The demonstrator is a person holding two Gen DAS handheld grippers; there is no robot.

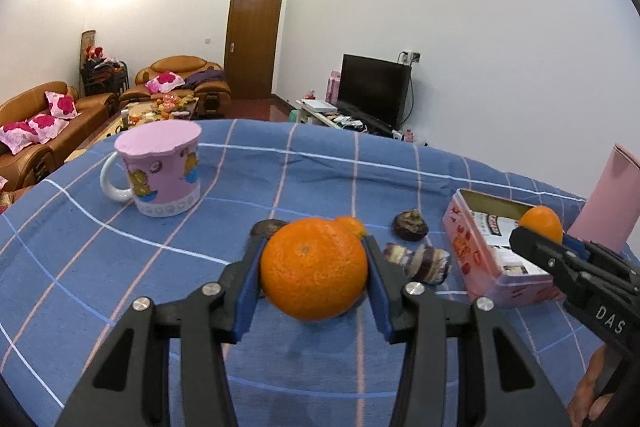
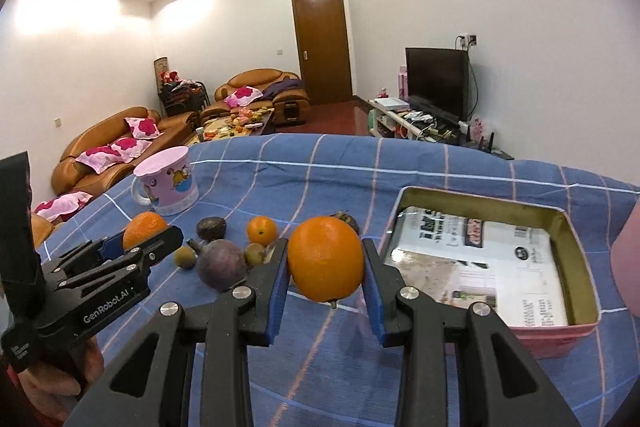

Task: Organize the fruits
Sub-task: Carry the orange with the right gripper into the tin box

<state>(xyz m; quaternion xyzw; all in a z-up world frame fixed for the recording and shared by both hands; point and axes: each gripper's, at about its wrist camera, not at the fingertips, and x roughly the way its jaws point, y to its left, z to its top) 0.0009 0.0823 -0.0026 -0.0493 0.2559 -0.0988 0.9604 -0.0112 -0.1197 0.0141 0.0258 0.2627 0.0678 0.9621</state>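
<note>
In the left wrist view my left gripper [image 1: 314, 241] is shut on a big orange [image 1: 314, 269], held just above the blue checked cloth [image 1: 120, 267]. My right gripper [image 2: 325, 245] is shut on a second orange [image 2: 325, 259], which hangs left of the open pink tin box [image 2: 480, 195]. The box holds only printed paper. From the right wrist view the left gripper [image 2: 172, 233] shows at the left with its orange [image 2: 142, 227]. From the left wrist view the right gripper [image 1: 518, 237] and its orange [image 1: 540, 222] sit over the tin box [image 1: 466, 243].
Loose on the cloth lie a small orange [image 2: 261, 230], a purple fruit [image 2: 221, 264], a dark fruit [image 2: 211, 228] and two small brownish ones [image 2: 185, 257]. A pink mug [image 2: 168, 183] stands at the back left. A pink object [image 1: 608, 203] rises right of the box.
</note>
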